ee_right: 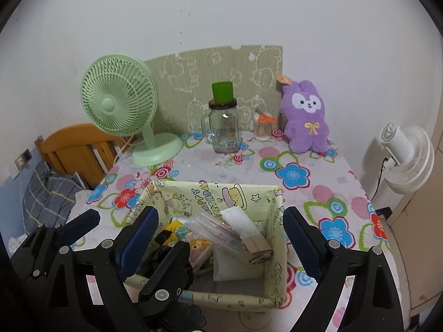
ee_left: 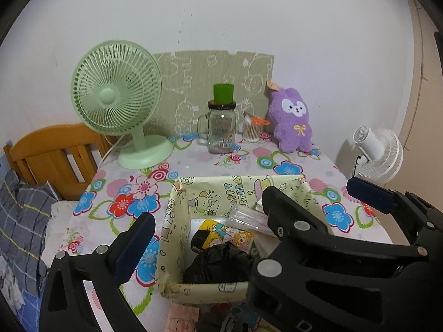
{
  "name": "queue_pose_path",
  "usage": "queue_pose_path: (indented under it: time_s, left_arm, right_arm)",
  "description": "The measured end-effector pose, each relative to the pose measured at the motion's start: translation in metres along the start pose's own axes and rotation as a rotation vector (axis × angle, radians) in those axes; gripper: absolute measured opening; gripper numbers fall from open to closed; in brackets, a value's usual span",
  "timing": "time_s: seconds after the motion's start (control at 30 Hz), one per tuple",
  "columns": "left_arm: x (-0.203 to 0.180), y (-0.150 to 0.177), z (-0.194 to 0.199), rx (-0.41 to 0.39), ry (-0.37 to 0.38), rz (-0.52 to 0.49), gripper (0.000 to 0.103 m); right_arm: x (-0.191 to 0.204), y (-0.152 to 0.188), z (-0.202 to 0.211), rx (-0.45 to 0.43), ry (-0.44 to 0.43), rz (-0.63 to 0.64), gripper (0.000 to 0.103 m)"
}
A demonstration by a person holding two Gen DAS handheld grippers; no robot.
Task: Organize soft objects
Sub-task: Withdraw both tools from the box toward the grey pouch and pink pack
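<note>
Both the left hand-held gripper (ee_left: 205, 238) and the right hand-held gripper (ee_right: 221, 238) are spread wide, pinching nothing. The soft things lie in the box (ee_right: 243, 191) on the near counter (ee_right: 304, 160). A purple bunny (ee_right: 306, 116) sits far right.

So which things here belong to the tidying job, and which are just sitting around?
Job:
box
black bundle
cartoon pouch
white pack
purple plush rabbit

Just there:
green fan
glass jar
cotton swabs
white fan
</note>
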State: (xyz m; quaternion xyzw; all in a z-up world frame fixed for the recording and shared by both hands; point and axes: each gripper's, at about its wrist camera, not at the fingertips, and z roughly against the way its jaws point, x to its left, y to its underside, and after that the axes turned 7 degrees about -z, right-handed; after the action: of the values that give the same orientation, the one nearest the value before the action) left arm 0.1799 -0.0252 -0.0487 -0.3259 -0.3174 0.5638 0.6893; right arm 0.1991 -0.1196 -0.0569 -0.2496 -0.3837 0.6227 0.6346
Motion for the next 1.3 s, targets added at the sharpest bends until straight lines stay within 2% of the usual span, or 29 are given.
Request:
queue_pose_path:
  time_s: [0.53, 0.7, 1.3]
  left_arm:
    - [-0.011, 0.012, 0.062, -0.078, 0.018, -0.017, 0.103]
    - [-0.013, 0.018, 0.078, -0.104, 0.022, -0.024, 0.103]
    - [-0.021, 0.049, 0.119, -0.135, 0.008, -0.035, 0.103]
  right_arm:
    - [0.007, 0.015, 0.073, -0.101, 0.027, 0.028, 0.099]
    - [0.008, 0.023, 0.094, -0.135, 0.022, 0.032, 0.103]
    - [0.014, 0.059, 0.137, -0.148, 0.013, 0.045, 0.103]
